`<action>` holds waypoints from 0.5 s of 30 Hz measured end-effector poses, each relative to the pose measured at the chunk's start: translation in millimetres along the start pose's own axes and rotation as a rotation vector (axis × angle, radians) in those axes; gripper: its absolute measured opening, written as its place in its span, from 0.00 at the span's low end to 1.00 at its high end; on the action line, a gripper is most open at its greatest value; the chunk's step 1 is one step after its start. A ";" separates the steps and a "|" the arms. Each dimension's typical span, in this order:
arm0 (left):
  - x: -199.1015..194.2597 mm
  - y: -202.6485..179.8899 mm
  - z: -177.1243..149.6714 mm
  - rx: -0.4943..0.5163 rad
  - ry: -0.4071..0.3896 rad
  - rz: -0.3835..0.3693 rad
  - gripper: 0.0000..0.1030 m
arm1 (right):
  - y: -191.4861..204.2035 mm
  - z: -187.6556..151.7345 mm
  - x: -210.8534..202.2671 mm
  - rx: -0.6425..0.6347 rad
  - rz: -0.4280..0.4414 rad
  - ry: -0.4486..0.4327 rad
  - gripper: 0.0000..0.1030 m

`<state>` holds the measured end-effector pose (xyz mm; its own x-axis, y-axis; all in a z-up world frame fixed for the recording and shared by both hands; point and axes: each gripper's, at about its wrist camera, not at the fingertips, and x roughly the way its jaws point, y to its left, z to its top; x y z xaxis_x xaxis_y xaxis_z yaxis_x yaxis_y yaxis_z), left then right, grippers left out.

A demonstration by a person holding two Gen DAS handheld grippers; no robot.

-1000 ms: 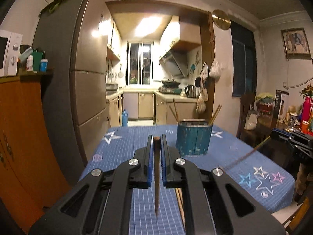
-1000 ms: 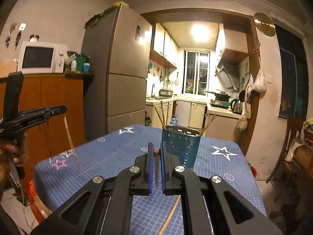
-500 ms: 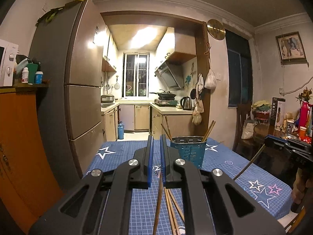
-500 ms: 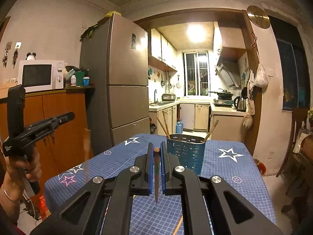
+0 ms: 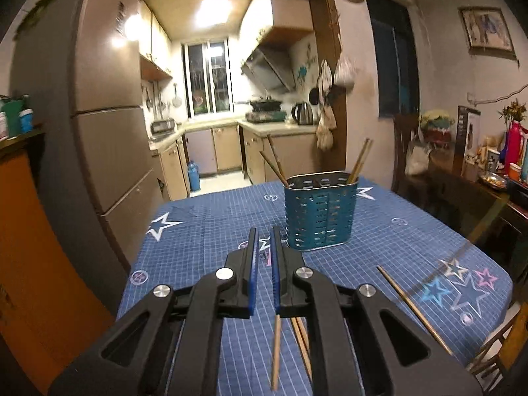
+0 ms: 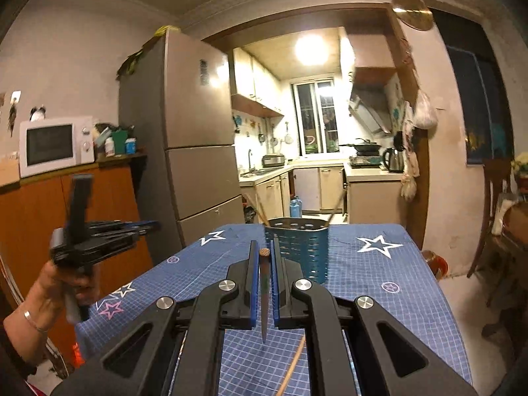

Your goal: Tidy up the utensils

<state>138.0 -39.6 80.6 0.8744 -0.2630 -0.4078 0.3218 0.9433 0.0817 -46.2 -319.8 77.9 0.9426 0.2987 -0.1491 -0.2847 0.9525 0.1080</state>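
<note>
A dim dining room opened onto a lit kitchen, and in front of me stood the table point(image 5: 204, 241) under its blue star-print grid cloth. Toward the far side sat the teal perforated utensil holder point(image 5: 320, 213), upright, with a few chopsticks already leaning out of its top point(image 5: 360, 160). So part of the job was done, by my reckoning, but not much of it.

My left gripper point(image 5: 263, 257) was up over the near half of the table, its blue pads a narrow gap apart with nothing between them. Under it lay loose chopsticks on the cloth point(image 5: 276, 349), a small bunch side by side, and one more lay alone off to the right point(image 5: 414, 307), well apart from the holder. Those were still to be collected.

My right gripper point(image 6: 264, 257) had one: a dark chopstick point(image 6: 264, 297) sat between its pads, round butt end forward, tip trailing back toward the camera. The pads looked closed on it, the stick lined up roughly with the holder ahead. Another pale chopstick showed on the cloth below point(image 6: 293, 363).

In the right view my left hand point(image 6: 66, 283) held its gripper off to the side, level, clear of the holder.

My call: one stick ready to drop in, at least four left on the table.
</note>
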 end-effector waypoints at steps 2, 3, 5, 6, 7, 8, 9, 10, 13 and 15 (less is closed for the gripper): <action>40.0 2.5 7.3 0.020 0.101 -0.061 0.07 | -6.6 -2.9 -4.5 0.016 -0.007 -0.005 0.07; 72.7 2.8 9.6 0.031 0.180 -0.111 0.07 | -9.5 -4.5 -6.4 0.024 -0.008 -0.007 0.07; 119.3 -2.2 4.0 0.049 0.306 -0.206 0.07 | -18.2 -8.9 -9.9 0.048 -0.016 -0.007 0.07; 135.0 -4.2 0.3 0.058 0.344 -0.229 0.07 | -22.1 -10.6 -11.4 0.059 -0.020 -0.005 0.07; 153.8 -7.9 -6.3 0.073 0.384 -0.239 0.07 | -26.8 -12.9 -13.2 0.072 -0.020 -0.002 0.07; 172.6 -10.1 -13.9 0.089 0.422 -0.235 0.07 | -30.7 -14.7 -14.3 0.084 -0.019 0.003 0.07; 191.5 -11.5 -20.5 0.096 0.456 -0.224 0.07 | -33.3 -15.8 -15.4 0.092 -0.020 0.005 0.07; 201.2 -11.7 -25.9 0.095 0.478 -0.222 0.07 | -35.6 -17.0 -16.4 0.098 -0.022 0.006 0.07; 223.8 -8.7 -39.8 0.103 0.526 -0.208 0.07 | -43.3 -19.9 -19.7 0.108 -0.030 0.006 0.07; 230.6 -7.5 -46.8 0.106 0.547 -0.224 0.08 | -48.1 -21.4 -20.5 0.121 -0.026 0.004 0.07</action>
<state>320.3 -97.8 -56.7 0.4761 -0.2840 -0.8322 0.5357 0.8442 0.0183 -55.6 -370.5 54.7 0.9485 0.2748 -0.1575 -0.2372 0.9458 0.2220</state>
